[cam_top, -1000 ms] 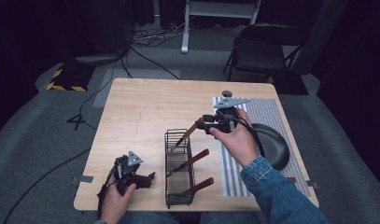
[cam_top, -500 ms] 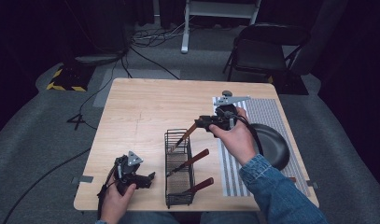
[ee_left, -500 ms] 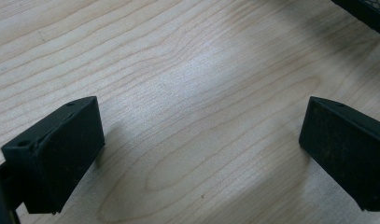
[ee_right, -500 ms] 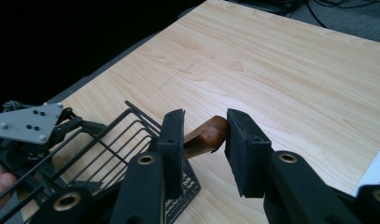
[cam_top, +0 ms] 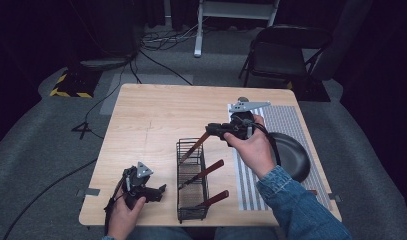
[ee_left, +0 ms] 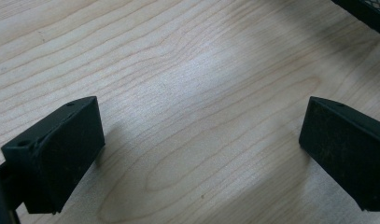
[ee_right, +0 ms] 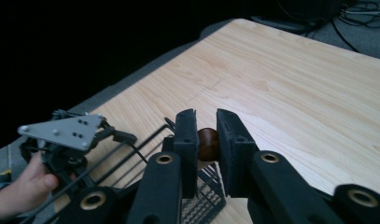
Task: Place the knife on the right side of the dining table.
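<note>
A black wire rack [cam_top: 191, 210] stands near the table's front middle. Two utensils with red-brown wooden handles [cam_top: 207, 172] lean out of its right side. A third wooden-handled utensil [cam_top: 197, 145] slants into the rack's far end, and my right gripper [cam_top: 211, 131] is shut on its handle tip. In the right gripper view the rounded brown handle end [ee_right: 207, 143] sits pinched between the jaws of the right gripper [ee_right: 206, 125]. My left gripper [cam_top: 160, 190] rests low at the front left, beside the rack. It is open over bare wood [ee_left: 201, 149].
A striped mat [cam_top: 286, 122] lies on the right side of the wooden table [cam_top: 156, 115], with a dark round pan [cam_top: 291, 155] on it. The rack's corner [ee_left: 365, 11] edges into the left gripper view. A chair [cam_top: 283, 47] and cables lie beyond the table.
My right gripper, with the handle in it, has edged slightly left over the rack's far end. The left gripper has stayed put.
</note>
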### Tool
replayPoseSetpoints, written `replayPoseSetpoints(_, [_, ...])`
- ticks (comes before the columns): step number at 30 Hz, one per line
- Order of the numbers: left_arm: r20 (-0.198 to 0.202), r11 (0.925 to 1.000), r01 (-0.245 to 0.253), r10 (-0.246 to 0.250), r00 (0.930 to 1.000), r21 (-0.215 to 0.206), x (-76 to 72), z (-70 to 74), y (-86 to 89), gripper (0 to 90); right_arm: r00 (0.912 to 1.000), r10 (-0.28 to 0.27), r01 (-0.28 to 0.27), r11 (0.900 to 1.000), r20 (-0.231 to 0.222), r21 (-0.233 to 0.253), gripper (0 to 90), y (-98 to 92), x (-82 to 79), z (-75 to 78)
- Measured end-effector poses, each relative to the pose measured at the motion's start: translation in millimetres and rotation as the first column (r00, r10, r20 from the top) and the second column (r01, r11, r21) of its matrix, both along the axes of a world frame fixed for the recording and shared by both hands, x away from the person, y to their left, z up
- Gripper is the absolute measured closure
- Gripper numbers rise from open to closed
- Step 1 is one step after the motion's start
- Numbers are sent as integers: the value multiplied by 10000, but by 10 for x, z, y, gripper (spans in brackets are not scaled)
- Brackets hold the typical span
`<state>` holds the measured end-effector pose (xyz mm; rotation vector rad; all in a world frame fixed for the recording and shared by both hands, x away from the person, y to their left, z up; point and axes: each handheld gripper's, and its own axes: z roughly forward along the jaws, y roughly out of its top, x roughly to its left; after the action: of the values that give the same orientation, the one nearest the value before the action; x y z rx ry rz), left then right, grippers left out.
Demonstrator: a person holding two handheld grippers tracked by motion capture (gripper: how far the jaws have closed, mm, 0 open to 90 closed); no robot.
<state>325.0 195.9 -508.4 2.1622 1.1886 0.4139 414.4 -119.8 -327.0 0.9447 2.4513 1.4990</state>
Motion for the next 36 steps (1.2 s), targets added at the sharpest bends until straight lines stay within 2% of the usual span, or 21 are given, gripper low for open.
replayPoseSetpoints(5, [-2, 10000, -15, 15, 10000, -11, 0, 0, -1, 2, 9993, 1, 5, 9999, 385, -159, 810, 11, -40, 71])
replayPoseSetpoints(10, [-5, 10000, -7, 7, 10000, -18, 0, -1, -1, 2, 9993, -27, 33, 9999, 373, -144, 811, -11, -65, 166])
replayPoseSetpoints(22, [-5, 10000, -12, 12, 10000, -6, 0, 0, 0, 2, 9999, 92, -90, 9988, -41, 490, 812, -195, -94, 491])
replayPoseSetpoints(29, [6, 10000, 6, -6, 10000, -41, 5, -2, -2, 2, 9999, -23, 15, 9977, 118, 675, 813, -323, -132, 661])
replayPoseSetpoints(30, [-20, 10000, 20, -20, 10000, -52, 10, -1, -3, 2, 9999, -71, 60, 9971, 150, 752, 813, -377, -148, 721])
replayPoseSetpoints(36, [0, 10000, -2, 2, 10000, -39, 30, -1, -15, 2, 9996, -214, 193, 9942, 194, 1054, 814, -531, -181, 867])
